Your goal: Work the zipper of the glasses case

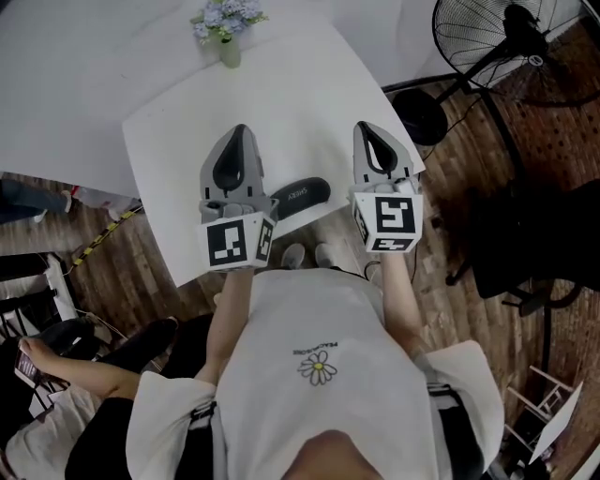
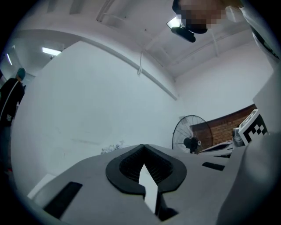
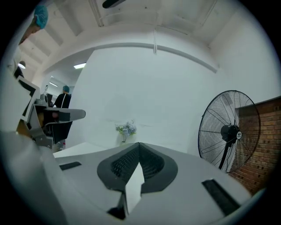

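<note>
The black glasses case (image 1: 298, 197) lies on the white table (image 1: 178, 131) near its front edge, between my two grippers in the head view. My left gripper (image 1: 238, 129) is just left of the case, its jaws shut with nothing in them. My right gripper (image 1: 363, 126) is to the case's right, also shut and empty. Both point away from me, and neither touches the case. In the left gripper view the left gripper's (image 2: 143, 146) tips meet; in the right gripper view the right gripper's (image 3: 139, 143) tips meet too. Neither gripper view shows the case.
A small vase of flowers (image 1: 228, 28) stands at the table's far edge, and its flowers (image 3: 125, 130) also show in the right gripper view. A standing fan (image 1: 487, 37) is on the wooden floor to the right. Someone's legs (image 1: 66, 370) are at the lower left.
</note>
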Tool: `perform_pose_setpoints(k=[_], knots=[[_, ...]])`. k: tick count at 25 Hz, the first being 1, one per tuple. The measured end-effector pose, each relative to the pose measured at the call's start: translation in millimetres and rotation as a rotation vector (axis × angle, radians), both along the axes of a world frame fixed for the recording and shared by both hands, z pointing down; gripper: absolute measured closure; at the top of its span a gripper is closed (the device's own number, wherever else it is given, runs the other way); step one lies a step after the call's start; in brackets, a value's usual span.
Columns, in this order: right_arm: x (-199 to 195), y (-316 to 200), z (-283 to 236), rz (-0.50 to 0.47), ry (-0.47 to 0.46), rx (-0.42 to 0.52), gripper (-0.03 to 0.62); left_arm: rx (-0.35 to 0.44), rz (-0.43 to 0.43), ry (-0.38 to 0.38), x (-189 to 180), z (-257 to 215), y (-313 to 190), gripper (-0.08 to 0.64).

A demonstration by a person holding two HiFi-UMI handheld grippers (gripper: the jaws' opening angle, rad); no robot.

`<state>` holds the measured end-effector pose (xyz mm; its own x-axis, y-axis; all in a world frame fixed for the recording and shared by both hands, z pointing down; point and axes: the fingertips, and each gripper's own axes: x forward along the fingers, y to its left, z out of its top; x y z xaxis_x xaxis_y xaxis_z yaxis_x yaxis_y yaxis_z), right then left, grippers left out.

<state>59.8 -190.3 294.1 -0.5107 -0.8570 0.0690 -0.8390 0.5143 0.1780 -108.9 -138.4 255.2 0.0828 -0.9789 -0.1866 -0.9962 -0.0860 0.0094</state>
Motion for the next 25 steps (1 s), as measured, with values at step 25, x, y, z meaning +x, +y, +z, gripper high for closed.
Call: perform_pose_setpoints(k=[25], knots=[[3,5,8,0.002,0.028,0.002,0.586,-0.012,-0.058,-0.063,-11,2,2,0.548]])
